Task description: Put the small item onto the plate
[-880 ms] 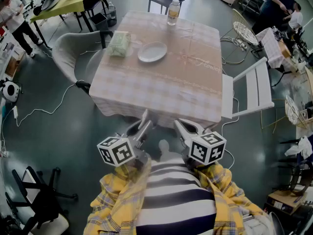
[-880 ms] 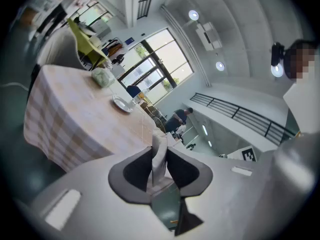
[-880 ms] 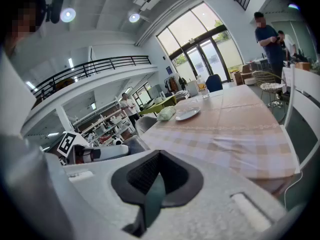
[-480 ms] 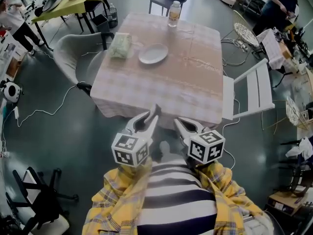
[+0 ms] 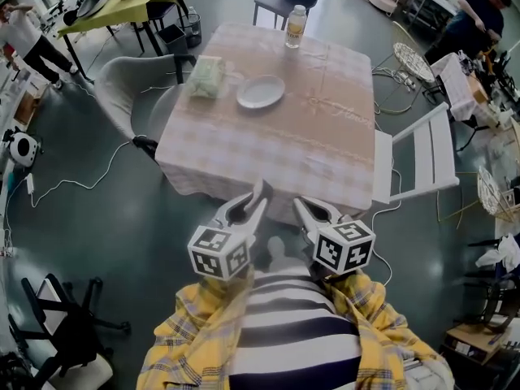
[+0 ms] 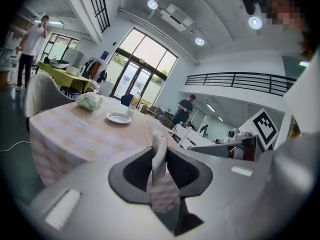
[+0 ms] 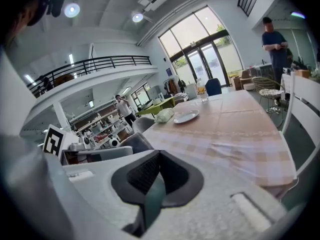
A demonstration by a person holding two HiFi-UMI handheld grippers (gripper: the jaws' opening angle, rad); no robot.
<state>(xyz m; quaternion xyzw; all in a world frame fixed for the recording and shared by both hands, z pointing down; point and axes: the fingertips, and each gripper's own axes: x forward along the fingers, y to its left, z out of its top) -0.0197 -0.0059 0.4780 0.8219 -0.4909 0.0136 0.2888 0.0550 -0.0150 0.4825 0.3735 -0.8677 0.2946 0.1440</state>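
- Since the earlier frame, the left gripper [image 5: 257, 192] has come up and inward. Its tips now overlap the near hem of the tablecloth [image 5: 309, 136] in the head view, level with the right gripper [image 5: 302, 207].
- The small item, a soft, pale green crinkled pack [image 5: 206, 78], lies on the far left part of the table. It is just left of the plate [image 5: 261, 92] and not on it.
- The plate is white, round, shallow and glossy, and I see nothing on it.
- A clear bottle [image 5: 295, 26] with a pale cap stands upright at the far edge, well apart from the plate.
- The cloth is checked beige and white and drapes in soft folds over the near edge.
- Left gripper view: the dark ribbed pads are drawn nearly together. The thin slit between them shows only checked cloth beyond, and I see nothing clamped.
- Right gripper view: the pads meet at the top, with a narrow slit showing teal floor, and nothing is held.
- Only the head view shows both grippers close to the striped shirt, well short of the pack. Only the gripper views show the tall windows and the railed balcony.
- A white slatted chair [image 5: 422, 153] stands beside the table's right edge.
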